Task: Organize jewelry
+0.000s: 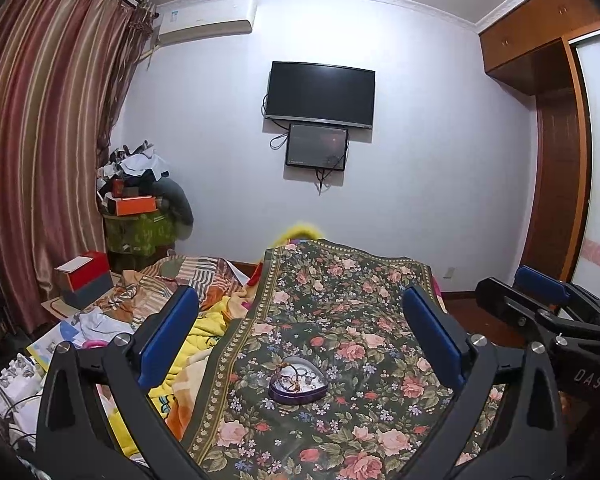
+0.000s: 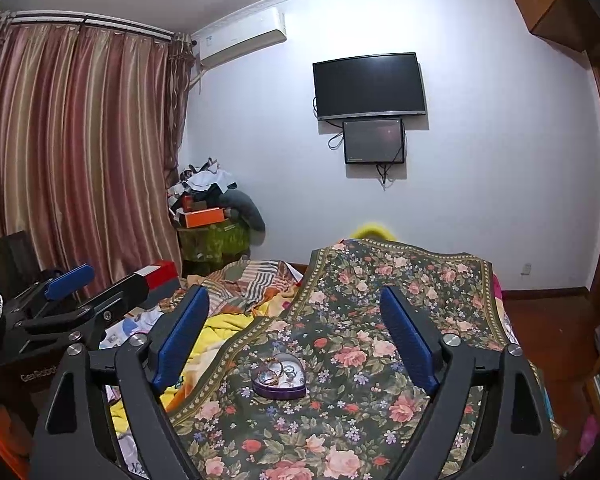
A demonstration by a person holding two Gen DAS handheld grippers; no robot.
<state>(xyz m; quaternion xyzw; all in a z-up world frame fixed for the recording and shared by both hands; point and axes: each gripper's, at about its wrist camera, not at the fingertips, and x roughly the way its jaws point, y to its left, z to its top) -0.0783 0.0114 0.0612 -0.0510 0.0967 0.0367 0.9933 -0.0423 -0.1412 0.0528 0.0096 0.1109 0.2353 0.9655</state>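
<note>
Pretty clearly a bedroom in someone's home. There's a bed (image 1: 220, 320) with rumpled blankets and a floral cloth (image 1: 340, 320) over it, striped curtains (image 1: 40, 140) at 9 o'clock, a wall-mounted TV (image 1: 320, 94) at 12, an air conditioner (image 1: 208, 20) at 11, a wooden wardrobe (image 1: 548, 120) at 2, and 1 messy pile of boxes and clothes (image 1: 140, 196) in the corner.

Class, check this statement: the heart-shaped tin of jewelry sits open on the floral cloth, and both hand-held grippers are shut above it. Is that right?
Not quite. The heart-shaped tin does sit open on the floral cloth, but the left hand-held gripper and right hand-held gripper are both open, fingers spread wide. Each wrist view shows this.
</note>
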